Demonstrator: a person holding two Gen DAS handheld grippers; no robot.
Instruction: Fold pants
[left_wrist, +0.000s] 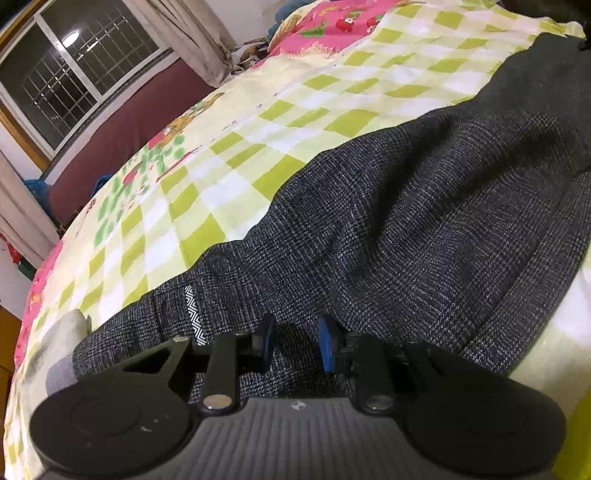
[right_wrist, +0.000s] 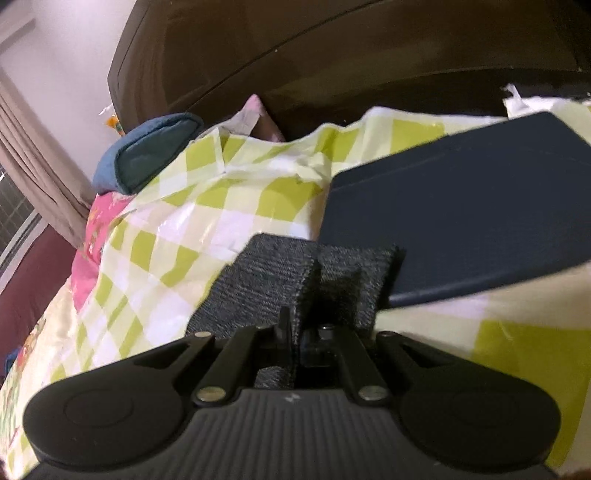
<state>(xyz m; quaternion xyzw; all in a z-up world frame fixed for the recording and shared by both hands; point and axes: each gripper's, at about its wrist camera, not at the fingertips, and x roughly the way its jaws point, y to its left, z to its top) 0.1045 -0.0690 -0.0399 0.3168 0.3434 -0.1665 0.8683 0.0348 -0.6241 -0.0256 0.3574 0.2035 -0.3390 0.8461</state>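
Right tongs (right_wrist: 301, 338) clamp a pants (right_wrist: 295, 284) hem, lifted above the checked sheet (right_wrist: 177, 236); thin pinch, could slip if tugged. Left tongs (left_wrist: 295, 341) stand partly open over the waistband end, pads apart from cloth. Pants: dark tweed weave, rumpled ahead. Navy slab (right_wrist: 461, 218) lies just beyond the hem, could snag.

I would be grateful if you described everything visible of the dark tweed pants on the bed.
The pants are dark grey-blue woven cloth with a fine check, lying rumpled in soft ridges across the green-checked bedsheet. A small zigzag-patterned label shows near one edge. The left gripper sits over the cloth, its fingers apart with fabric beneath them. In the right wrist view, the right gripper is shut on a lifted fold of the same cloth, beside a flat dark blue case.
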